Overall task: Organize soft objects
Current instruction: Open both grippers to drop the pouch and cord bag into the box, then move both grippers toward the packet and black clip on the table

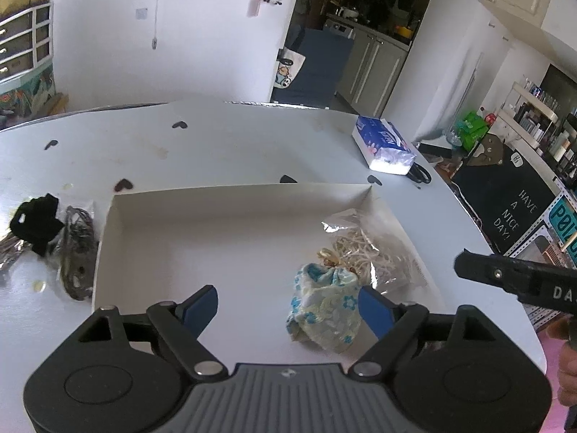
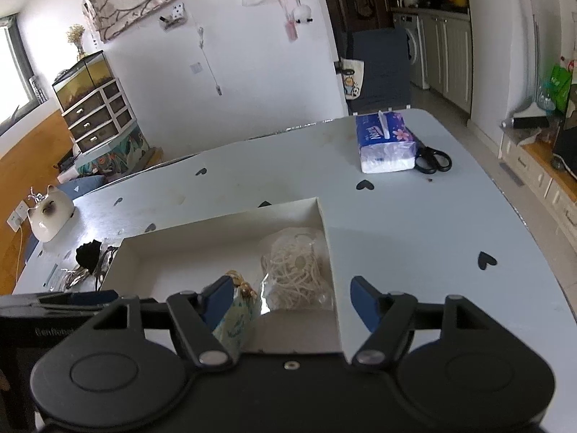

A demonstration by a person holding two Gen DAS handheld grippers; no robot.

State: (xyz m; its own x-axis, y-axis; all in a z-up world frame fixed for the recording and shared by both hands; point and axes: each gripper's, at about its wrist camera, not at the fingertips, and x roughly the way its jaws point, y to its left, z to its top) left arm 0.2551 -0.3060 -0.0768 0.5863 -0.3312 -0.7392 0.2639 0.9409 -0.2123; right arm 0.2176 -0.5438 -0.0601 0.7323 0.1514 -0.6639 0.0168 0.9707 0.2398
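Above the white box, the left gripper stands released, jaws wide, the floral pouch lying free beside the bagged cord. The right gripper is also released. Reaching for the black cloth outside, a finger could catch the box wall and drag it.

light: i see even daylight, soft shadows
glare: tissue pack front blown out
edges: fisheye bend, dark corners
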